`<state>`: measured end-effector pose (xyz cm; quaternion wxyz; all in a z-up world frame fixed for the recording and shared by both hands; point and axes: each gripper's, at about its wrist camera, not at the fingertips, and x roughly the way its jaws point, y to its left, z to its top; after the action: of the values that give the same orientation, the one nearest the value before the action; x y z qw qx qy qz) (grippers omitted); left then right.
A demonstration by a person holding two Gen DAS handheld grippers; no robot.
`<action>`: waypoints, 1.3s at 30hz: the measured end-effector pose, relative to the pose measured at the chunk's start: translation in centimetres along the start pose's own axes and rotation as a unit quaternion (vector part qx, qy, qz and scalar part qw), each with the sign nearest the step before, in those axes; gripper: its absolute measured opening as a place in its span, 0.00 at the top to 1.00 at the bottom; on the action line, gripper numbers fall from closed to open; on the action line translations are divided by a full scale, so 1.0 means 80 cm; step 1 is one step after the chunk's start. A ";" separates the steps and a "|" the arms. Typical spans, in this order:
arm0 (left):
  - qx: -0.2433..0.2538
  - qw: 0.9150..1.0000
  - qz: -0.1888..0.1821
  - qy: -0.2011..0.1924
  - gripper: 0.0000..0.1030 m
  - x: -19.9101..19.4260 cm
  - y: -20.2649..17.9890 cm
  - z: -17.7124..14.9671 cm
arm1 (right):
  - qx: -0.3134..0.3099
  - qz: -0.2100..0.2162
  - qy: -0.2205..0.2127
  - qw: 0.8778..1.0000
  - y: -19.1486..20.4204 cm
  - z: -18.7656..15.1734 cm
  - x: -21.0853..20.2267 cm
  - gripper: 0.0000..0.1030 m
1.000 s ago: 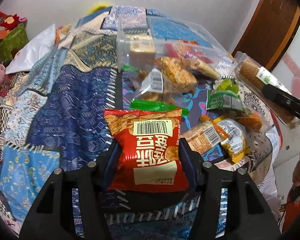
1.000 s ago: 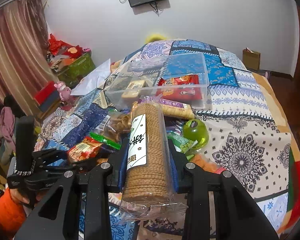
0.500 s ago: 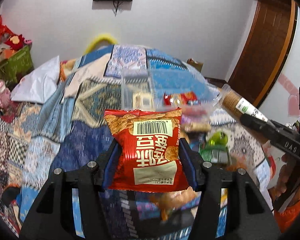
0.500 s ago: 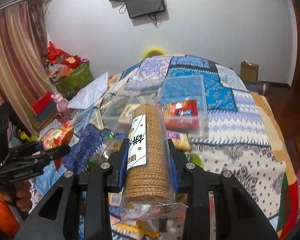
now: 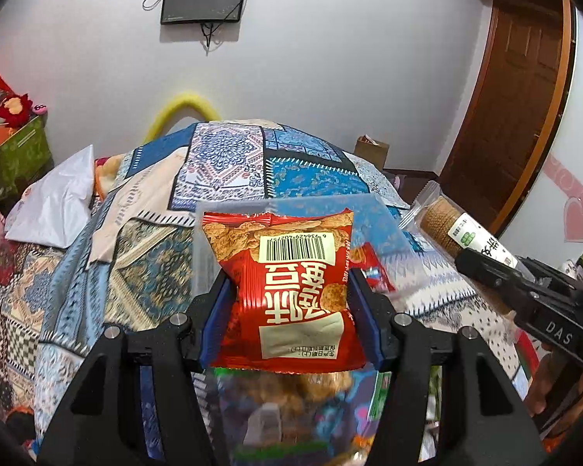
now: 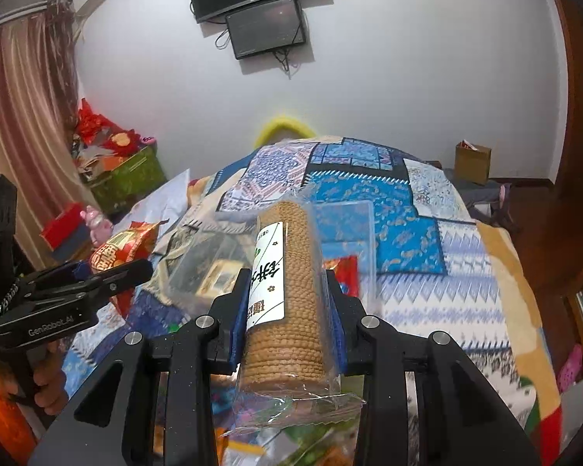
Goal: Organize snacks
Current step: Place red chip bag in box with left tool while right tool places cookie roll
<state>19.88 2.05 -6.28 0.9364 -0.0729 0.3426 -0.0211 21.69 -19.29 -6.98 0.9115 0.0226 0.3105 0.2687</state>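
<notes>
My left gripper [image 5: 289,291] is shut on a red snack bag [image 5: 287,272] with a barcode, held up above the bed. Right behind the bag stands a clear plastic bin [image 5: 384,225]. My right gripper [image 6: 287,310] is shut on a long roll of round biscuits [image 6: 291,264] in clear wrap, also raised, pointing at the same clear bin [image 6: 346,225]. Inside the bin lie a red packet [image 6: 348,272] and a yellowish box [image 6: 217,279]. In each wrist view the other gripper appears at the side: the right gripper [image 5: 486,268] and the left gripper [image 6: 136,268].
A patchwork quilt [image 5: 233,163] covers the bed. Loose snacks [image 5: 322,384] lie blurred below the grippers. A white bag [image 5: 58,202] lies at the left, a green crate [image 6: 128,174] stands beside the bed, a cardboard box [image 6: 472,163] sits on the floor, and a wooden door [image 5: 517,89] is at the right.
Both grippers have risen and moved forward toward the clear bin, each keeping its snack. The pile of loose snacks has dropped to the bottom of both views.
</notes>
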 end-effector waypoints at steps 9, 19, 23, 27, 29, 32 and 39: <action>-0.006 0.999 -0.016 0.037 0.44 0.075 -0.013 0.021 | 0.016 -0.016 0.029 0.999 -0.029 0.016 0.052 0.69; -0.029 0.995 0.005 0.096 0.44 0.159 -0.006 0.028 | 0.008 -0.022 0.074 0.997 -0.039 0.020 0.109 0.69; -0.043 0.992 0.004 0.118 0.44 0.180 -0.001 0.022 | 0.003 -0.027 0.090 0.996 -0.038 0.016 0.126 0.69; -0.039 0.991 0.005 0.129 0.44 0.189 -0.002 0.015 | -0.001 -0.028 0.105 0.994 -0.038 0.011 0.138 0.69; -0.035 0.991 0.006 0.131 0.44 0.189 -0.005 0.011 | -0.007 -0.029 0.113 0.993 -0.037 0.007 0.142 0.69; -0.029 0.990 0.012 0.137 0.41 0.190 -0.009 0.006 | -0.008 -0.025 0.122 0.992 -0.034 0.003 0.143 0.66; -0.031 0.991 -0.001 0.133 0.40 0.167 -0.010 0.009 | -0.006 -0.022 0.113 0.993 -0.034 0.006 0.124 0.56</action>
<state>30.58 0.12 -14.14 0.8797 -0.0988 0.4647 -0.0205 29.87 -16.54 -12.64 0.8764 -0.0200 0.4103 0.2515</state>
